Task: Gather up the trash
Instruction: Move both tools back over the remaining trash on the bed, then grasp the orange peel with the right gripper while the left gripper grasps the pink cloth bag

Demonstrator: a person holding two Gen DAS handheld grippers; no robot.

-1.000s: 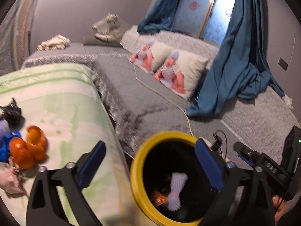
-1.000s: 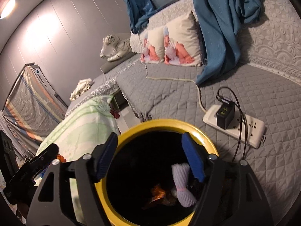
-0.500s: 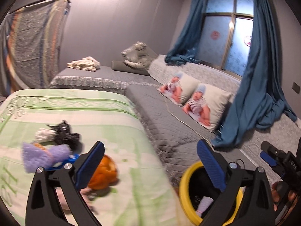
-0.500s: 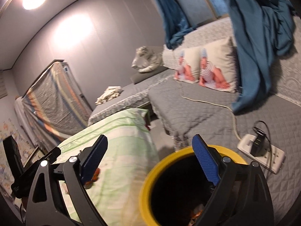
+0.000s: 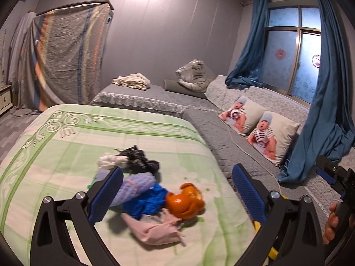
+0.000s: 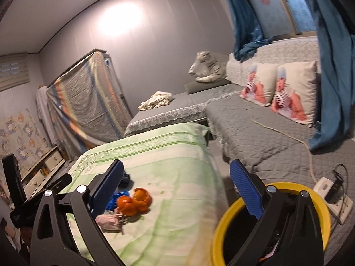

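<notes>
Left gripper (image 5: 177,190) jaws spread wide, empty, aimed over the litter heap on the green bedspread (image 5: 66,144). Right gripper (image 6: 175,188) jaws have just been opening, now gaping, nothing between them; its right finger hangs over the yellow-rimmed bin (image 6: 224,226), which stands just beside the bed's edge. A person's hand (image 5: 332,223) shows at the right margin of the left view.

Heap, near the bed's near end: orange peel (image 5: 185,200) touching a blue crumpled wrapper (image 5: 146,201), pink paper scrap (image 5: 155,228) in front, lilac foam sleeve (image 5: 135,186) and black plastic scrap (image 5: 139,161) behind.

Farther out: grey quilted platform (image 6: 255,133), two baby-print cushions (image 6: 277,90), power strip (image 6: 332,199).
</notes>
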